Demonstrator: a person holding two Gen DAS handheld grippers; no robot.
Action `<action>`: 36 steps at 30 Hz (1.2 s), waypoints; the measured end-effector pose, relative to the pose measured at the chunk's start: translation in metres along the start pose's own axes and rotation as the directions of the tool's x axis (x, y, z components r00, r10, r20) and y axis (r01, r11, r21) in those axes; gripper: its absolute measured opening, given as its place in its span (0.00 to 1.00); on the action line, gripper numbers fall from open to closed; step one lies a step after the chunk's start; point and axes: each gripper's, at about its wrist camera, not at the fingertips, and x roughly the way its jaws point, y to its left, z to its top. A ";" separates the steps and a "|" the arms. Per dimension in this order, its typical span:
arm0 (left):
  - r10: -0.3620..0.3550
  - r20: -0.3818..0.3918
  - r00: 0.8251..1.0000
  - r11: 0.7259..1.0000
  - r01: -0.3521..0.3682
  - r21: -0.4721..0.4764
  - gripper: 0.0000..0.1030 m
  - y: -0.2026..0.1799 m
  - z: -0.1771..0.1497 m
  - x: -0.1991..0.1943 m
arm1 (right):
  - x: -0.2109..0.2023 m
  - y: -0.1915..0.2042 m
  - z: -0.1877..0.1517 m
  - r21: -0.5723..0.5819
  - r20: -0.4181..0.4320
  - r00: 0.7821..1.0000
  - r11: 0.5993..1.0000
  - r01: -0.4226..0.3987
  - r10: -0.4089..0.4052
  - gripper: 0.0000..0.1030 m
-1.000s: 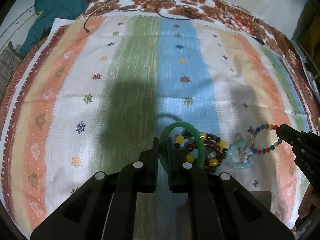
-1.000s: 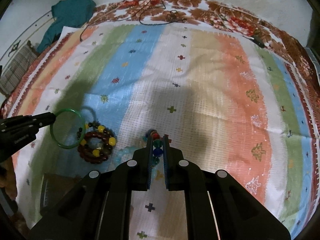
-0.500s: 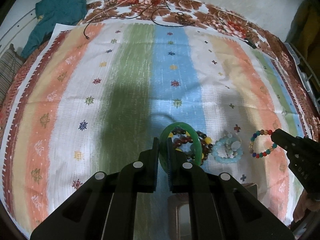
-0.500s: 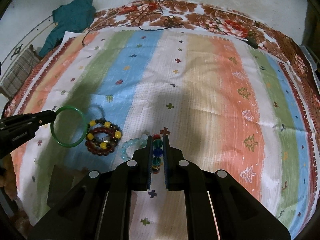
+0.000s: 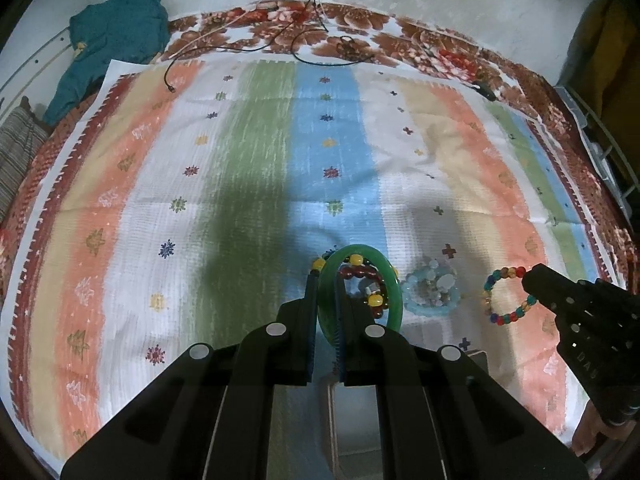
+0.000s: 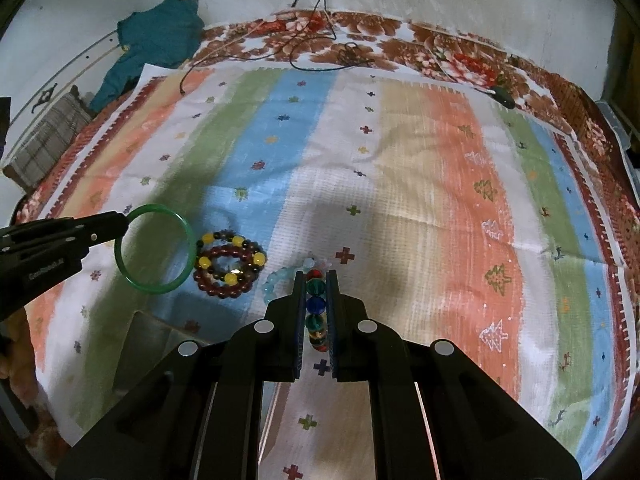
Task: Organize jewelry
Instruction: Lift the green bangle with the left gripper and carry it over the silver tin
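Over the last second I have lifted both pieces clear of the striped cloth [image 5: 248, 168] on the bed; they sat lower and closer to it before. My left fingers [image 5: 325, 312] are clamped on the rim of the green bangle [image 5: 394, 300], which stands up out of them, off the cloth. Just beyond and right of those fingers, the dark red bead bracelets [image 6: 228, 264] and the pale blue bracelet [image 5: 432, 292] lie untouched. My right fingers [image 6: 315, 308] pinch the multicoloured bead bracelet [image 6: 316, 286], its loop hanging between them. I judge both picks done; carrying them to wherever they belong comes next.
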 end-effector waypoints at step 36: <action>-0.029 0.049 0.998 0.998 0.026 0.062 0.07 -0.027 -0.054 -0.060 | -0.059 0.035 -0.037 -0.046 0.056 0.997 0.998 -0.045 0.048 0.10</action>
